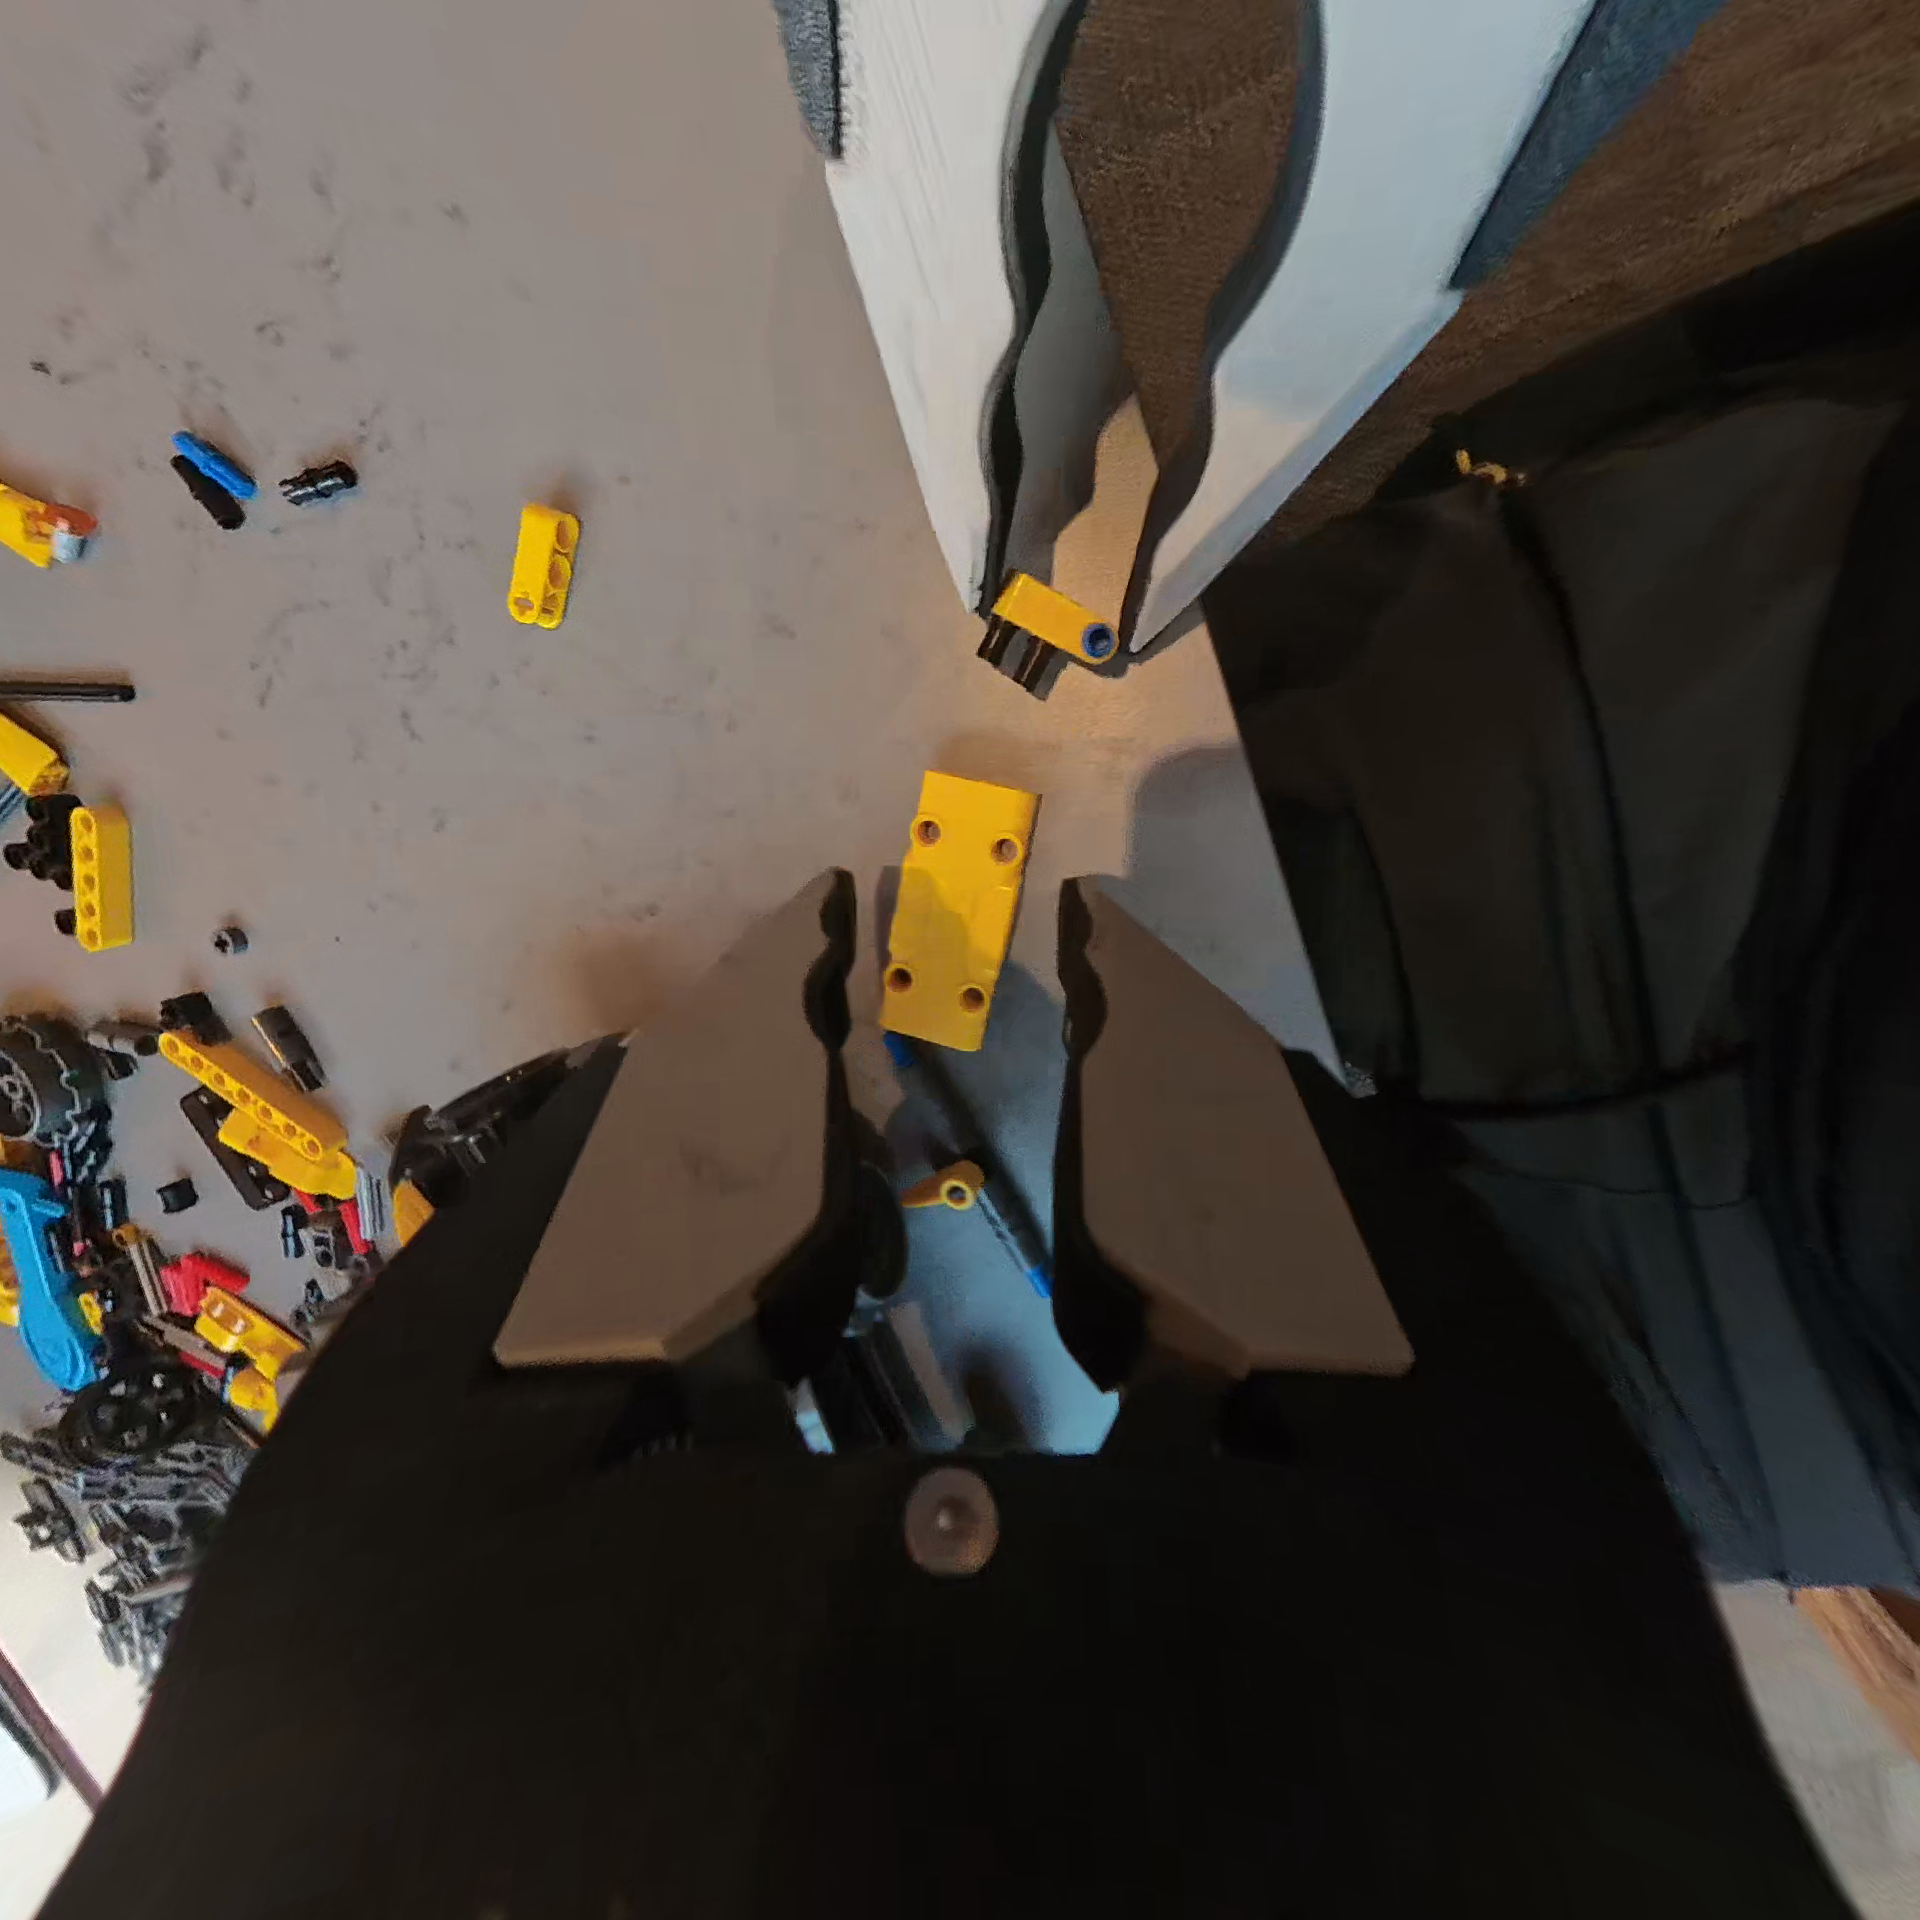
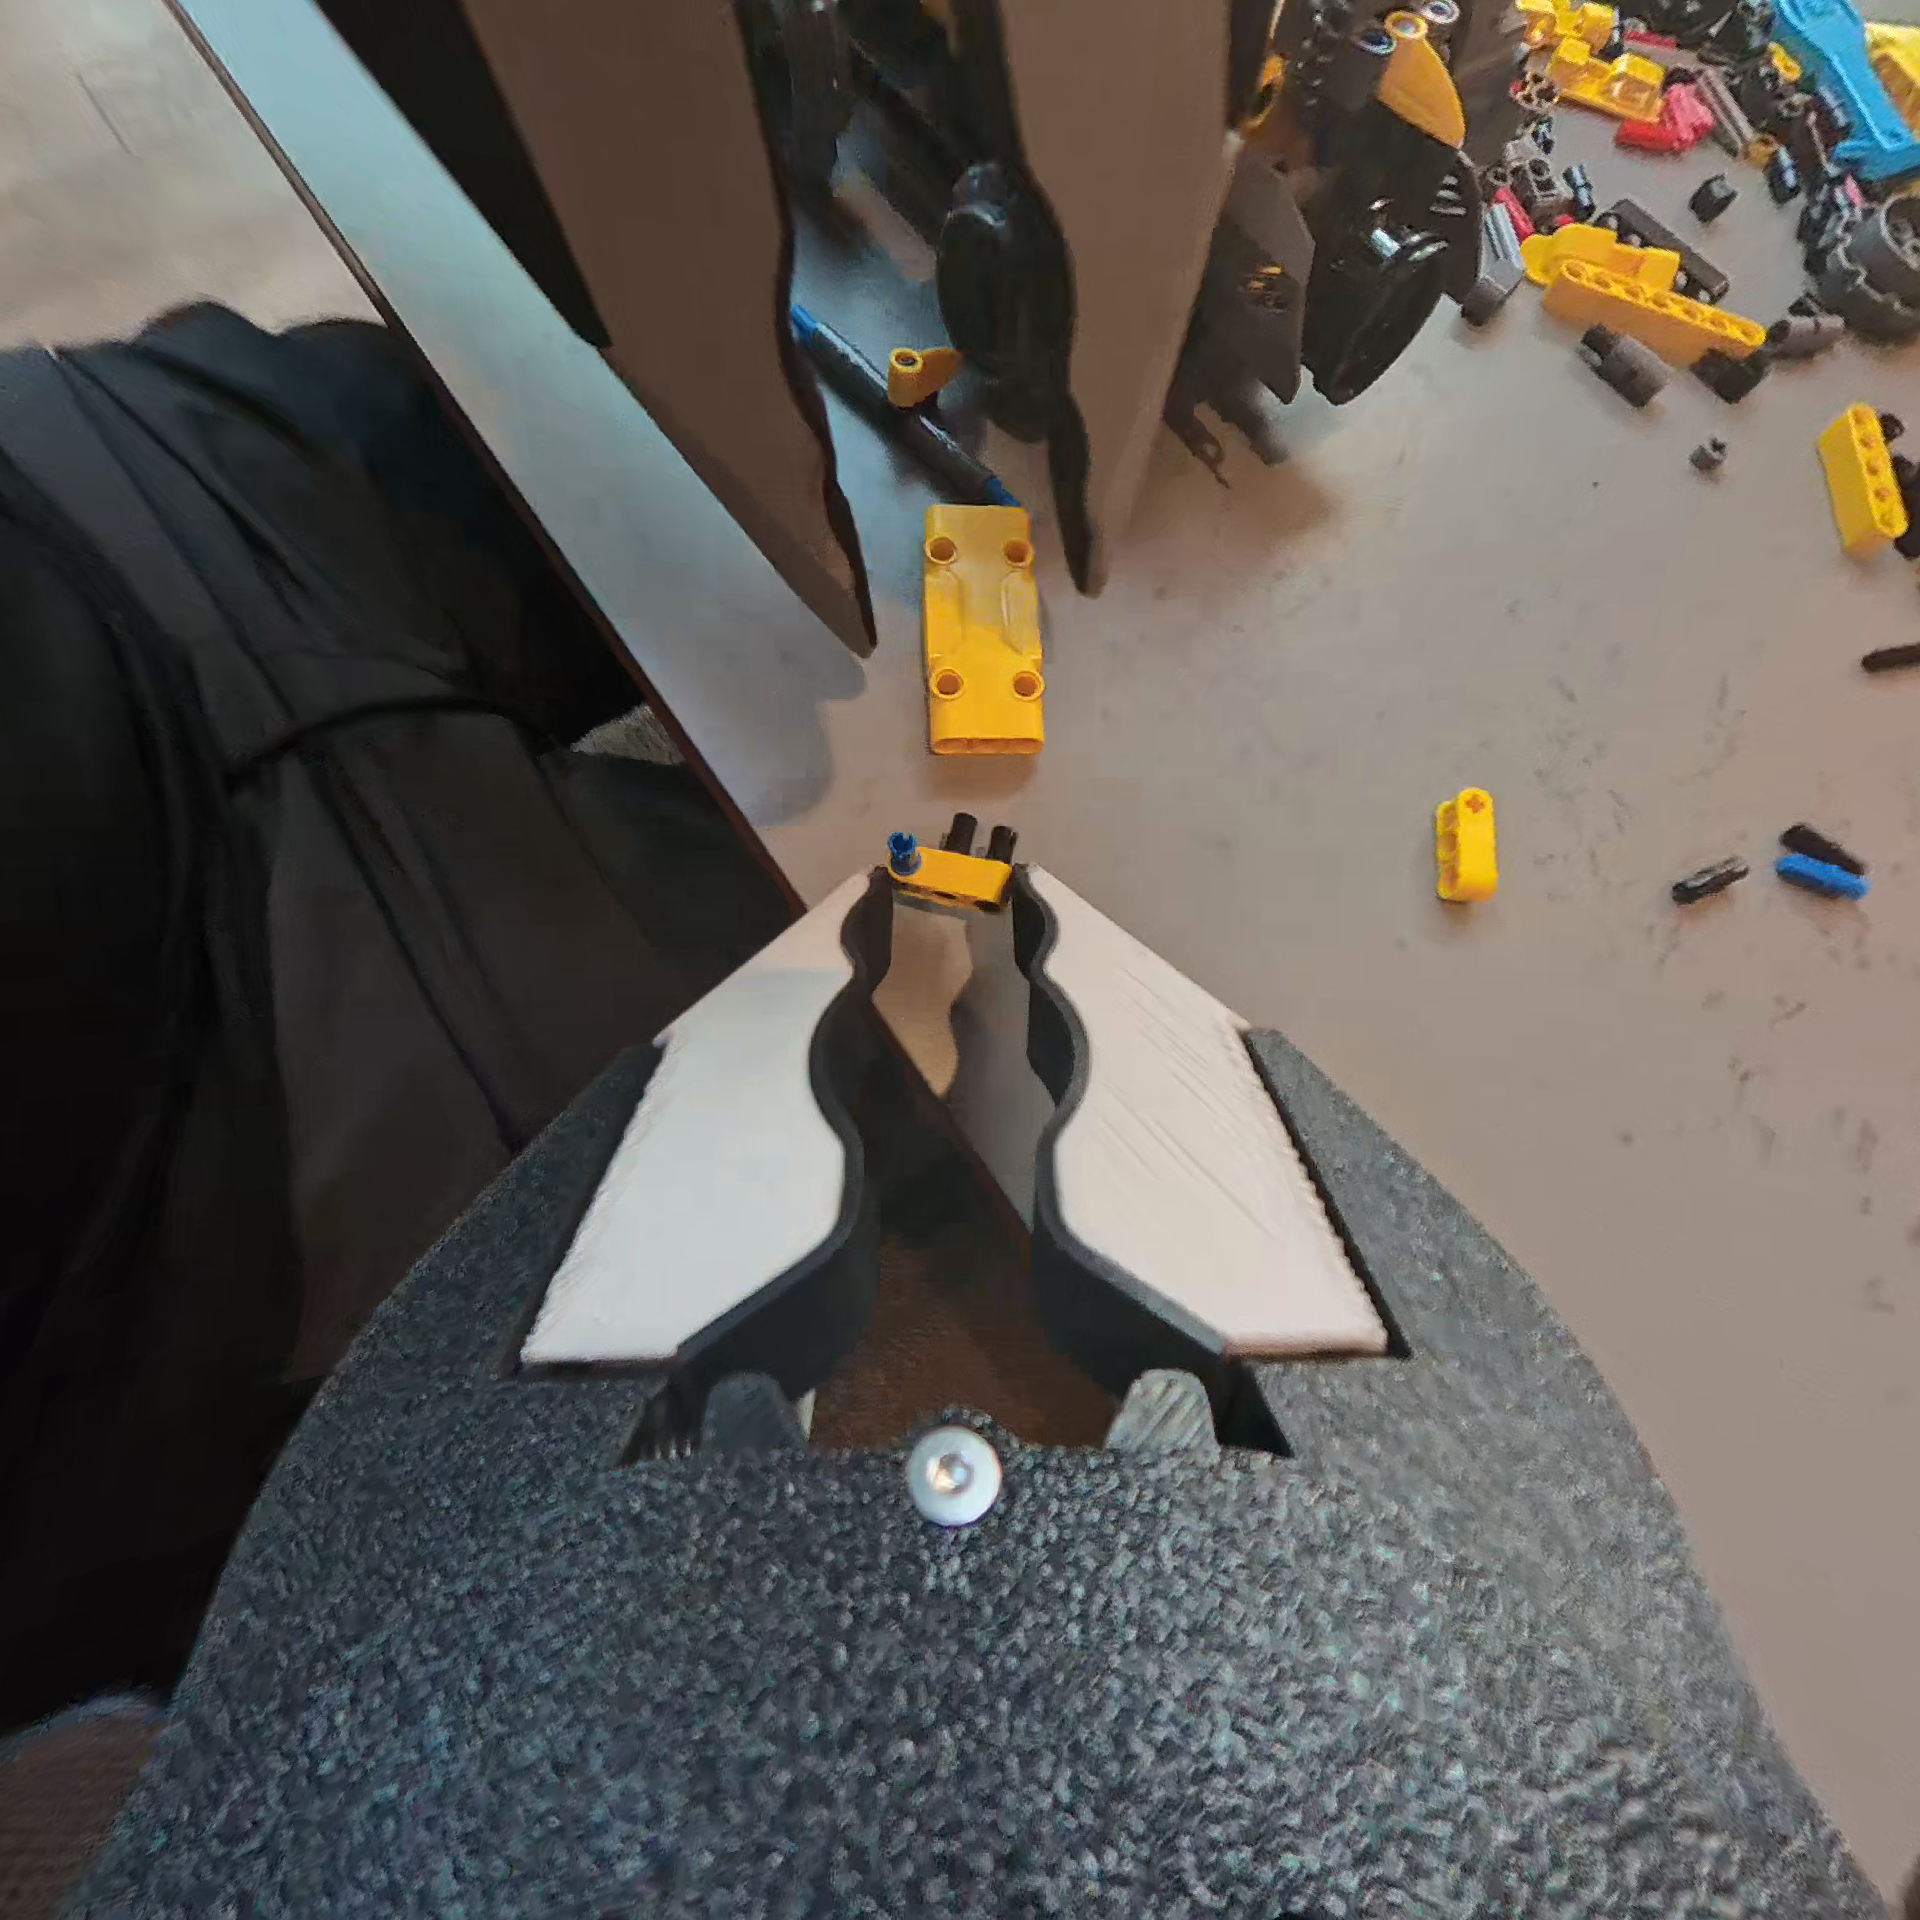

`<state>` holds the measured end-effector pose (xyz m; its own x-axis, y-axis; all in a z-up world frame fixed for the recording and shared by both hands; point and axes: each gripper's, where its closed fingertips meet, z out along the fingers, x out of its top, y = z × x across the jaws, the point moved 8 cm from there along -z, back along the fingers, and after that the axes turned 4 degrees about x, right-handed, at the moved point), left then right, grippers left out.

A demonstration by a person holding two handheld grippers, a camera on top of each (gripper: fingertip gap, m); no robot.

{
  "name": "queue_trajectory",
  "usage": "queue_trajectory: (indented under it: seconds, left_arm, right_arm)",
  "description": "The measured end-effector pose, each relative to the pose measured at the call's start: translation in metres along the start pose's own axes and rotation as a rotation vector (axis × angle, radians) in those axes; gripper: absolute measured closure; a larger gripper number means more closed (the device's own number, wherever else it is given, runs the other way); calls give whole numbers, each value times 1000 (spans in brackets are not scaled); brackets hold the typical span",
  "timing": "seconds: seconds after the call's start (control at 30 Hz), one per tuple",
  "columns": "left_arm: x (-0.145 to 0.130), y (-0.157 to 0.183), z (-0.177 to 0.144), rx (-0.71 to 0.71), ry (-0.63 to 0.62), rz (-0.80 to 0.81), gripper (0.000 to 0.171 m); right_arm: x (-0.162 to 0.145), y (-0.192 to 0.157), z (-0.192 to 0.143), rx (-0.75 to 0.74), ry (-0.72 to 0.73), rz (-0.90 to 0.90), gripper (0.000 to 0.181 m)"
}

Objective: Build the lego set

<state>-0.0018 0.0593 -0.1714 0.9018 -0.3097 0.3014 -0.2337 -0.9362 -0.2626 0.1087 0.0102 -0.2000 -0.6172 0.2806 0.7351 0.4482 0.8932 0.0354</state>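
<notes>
The right gripper [image 2: 951, 883] pinches a small yellow piece [image 2: 951, 878] just in front of the big yellow block [image 2: 982, 629], which lies lengthwise between the spread-apart left gripper [image 1: 956, 904] tips.

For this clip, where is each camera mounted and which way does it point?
Left wrist view: sits on the left tongs, open, looking down their fingers at a yellow plate on the table; dark clothing at right.
Right wrist view: sits on the right tongs, shut on a small yellow piece, facing the opposite way; dark clothing at left.
Shared: each shows the other tongs, the yellow plate and the scattered toy parts.
</notes>
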Motion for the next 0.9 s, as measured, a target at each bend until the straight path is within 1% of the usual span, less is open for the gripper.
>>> queue_trajectory:
  seconds: [0.07,0.13,0.2,0.3,0.4,0.5,0.63,0.73,0.77,0.8,0.87,0.9]
  left_arm:
    - [-2,-5,8,-28,-30,23,133]
    - [-3,-6,16,-73,-49,18,141]
    - [-1,-3,18,-141,-35,-20,148]
    - [-1,-3,18,-162,-49,-96,148]
    - [-3,-1,17,-133,-55,-178,148]
    - [-4,3,16,-97,-28,-271,148]
    - [-5,5,16,-78,11,-291,148]
    - [-7,2,16,-49,22,-282,136]
    - [-7,2,16,-50,29,-268,137]
    - [-8,2,16,-59,37,-257,139]
    - [-7,4,17,-95,51,-248,148]
    - [-7,5,17,-105,61,-241,149]
  right_arm:
    - [1,5,3,30,-39,-36,158]
    - [3,10,7,91,-72,-30,158]
    - [6,12,10,136,-77,-29,158]
    - [6,15,12,173,-81,-34,156]
    - [4,17,11,176,-65,-13,153]
    - [2,16,11,173,-40,4,152]
    - [0,11,9,144,-26,64,144]
    - [0,6,10,117,-12,106,137]
    - [0,6,10,106,-10,118,138]
    - [0,7,10,88,-11,131,142]
    - [0,7,10,72,-6,152,154]
    - [0,7,11,69,-1,152,157]
